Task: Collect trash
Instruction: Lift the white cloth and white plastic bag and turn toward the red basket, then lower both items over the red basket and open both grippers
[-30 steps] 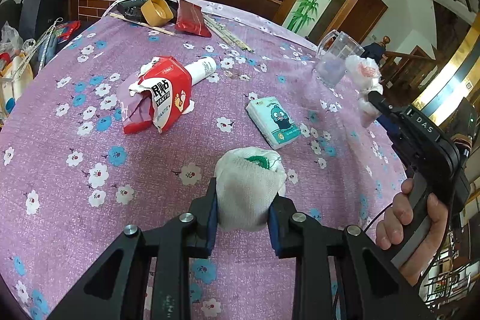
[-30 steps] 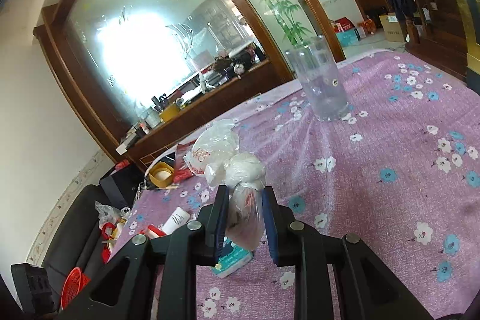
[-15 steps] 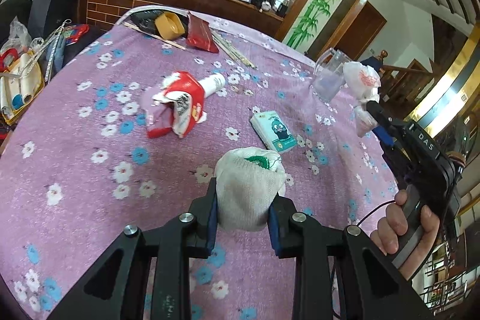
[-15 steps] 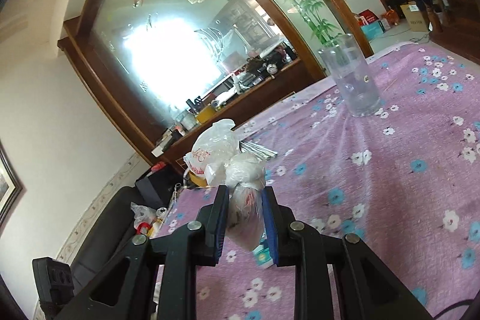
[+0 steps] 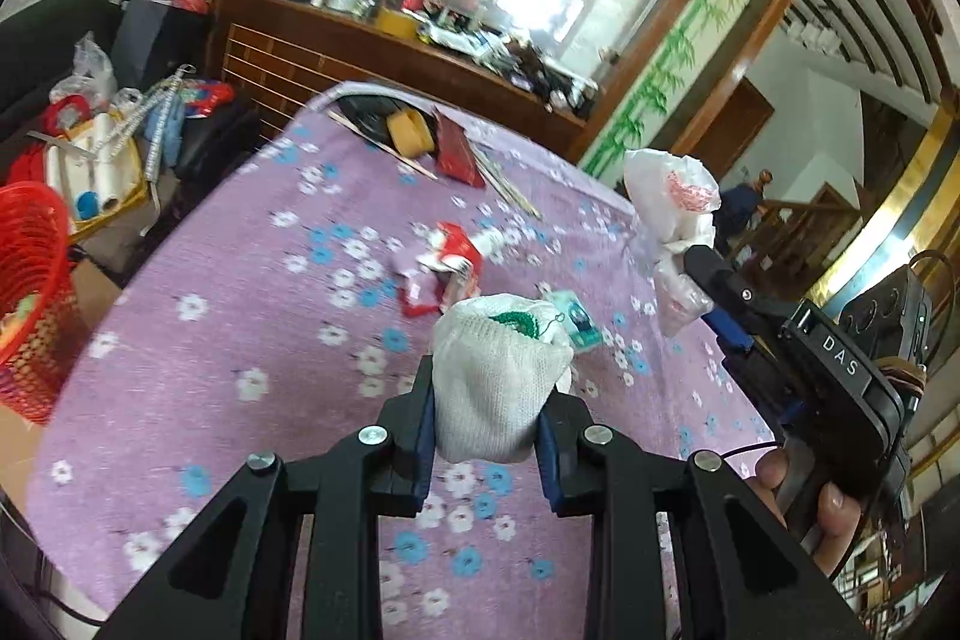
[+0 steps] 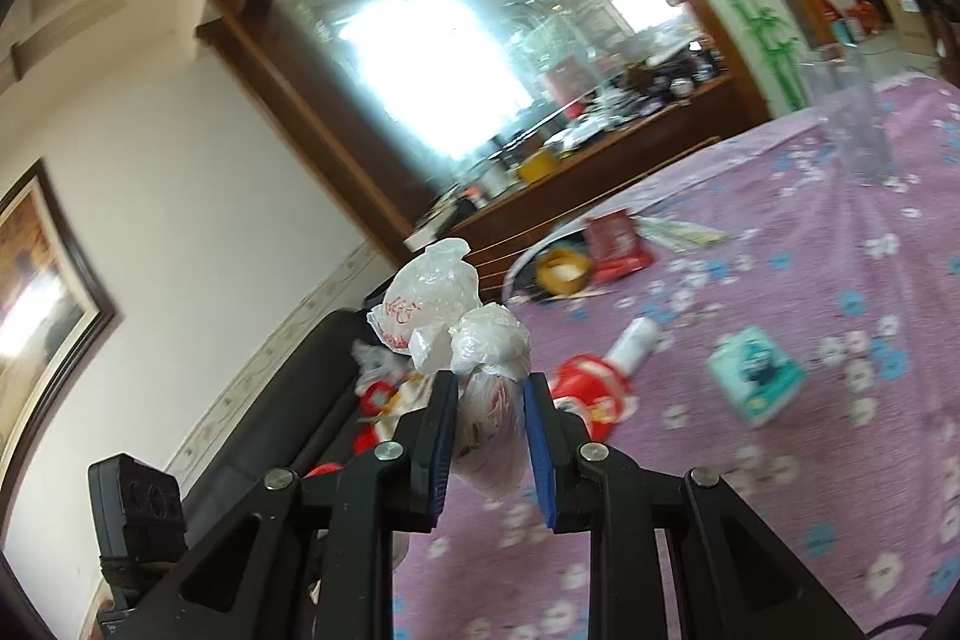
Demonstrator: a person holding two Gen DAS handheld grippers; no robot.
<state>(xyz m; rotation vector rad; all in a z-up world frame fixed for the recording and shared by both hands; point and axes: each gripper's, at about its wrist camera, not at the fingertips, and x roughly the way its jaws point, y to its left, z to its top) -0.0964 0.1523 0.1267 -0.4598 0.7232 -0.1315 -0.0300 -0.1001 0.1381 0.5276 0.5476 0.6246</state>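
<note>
My left gripper (image 5: 485, 400) clamps a white knitted bundle (image 5: 495, 388), my right gripper (image 6: 489, 415) pinches a knotted plastic bag (image 6: 474, 358), both raised.

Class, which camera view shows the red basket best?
The left wrist view: the red basket stands at the left edge, beside the table, partly cropped. The right wrist view does not show it.

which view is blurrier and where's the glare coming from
Right wrist view is blurrier: the purple floral tablecloth and teal tissue pack smear, while the crumpled white plastic bag in the right hand-held gripper stays sharp. Left wrist view: only mild blur, the white knitted sock bundle is crisp. Both views: the big wall mirror blows out white; fisheye bends the edges.
</note>
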